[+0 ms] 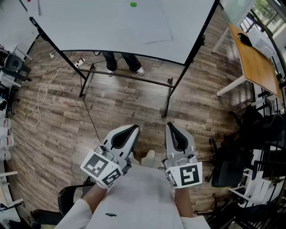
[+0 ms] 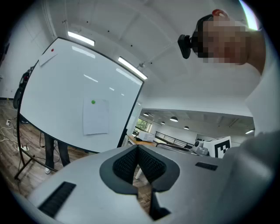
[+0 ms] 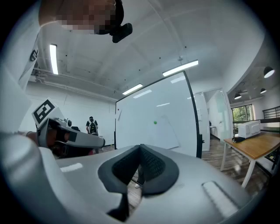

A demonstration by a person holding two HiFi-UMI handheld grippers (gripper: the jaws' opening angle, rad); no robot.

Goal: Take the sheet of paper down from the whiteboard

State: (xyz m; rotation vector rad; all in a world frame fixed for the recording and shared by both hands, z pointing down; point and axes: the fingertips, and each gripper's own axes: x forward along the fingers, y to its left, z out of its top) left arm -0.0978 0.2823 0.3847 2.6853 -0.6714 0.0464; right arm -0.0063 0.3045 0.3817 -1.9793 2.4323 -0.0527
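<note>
A white sheet of paper (image 1: 149, 22) hangs on the whiteboard (image 1: 89, 27) under a green magnet (image 1: 133, 4). The left gripper view has the paper (image 2: 96, 116) and magnet (image 2: 92, 102) far ahead, and the right gripper view shows the paper (image 3: 168, 131) on the board (image 3: 144, 118) at an angle. My left gripper (image 1: 133, 129) and right gripper (image 1: 171, 127) are held side by side close to my body, well short of the board. Both point level toward it with jaws shut and nothing between the pads (image 2: 131, 162) (image 3: 151, 166).
The board stands on a black frame (image 1: 134, 77) over wooden floor; a person's legs (image 1: 123, 62) show behind it. A wooden table (image 1: 257, 62) and black chairs (image 1: 250, 156) are to the right, cables (image 1: 42, 96) on the left. A second person (image 3: 92, 126) stands far off.
</note>
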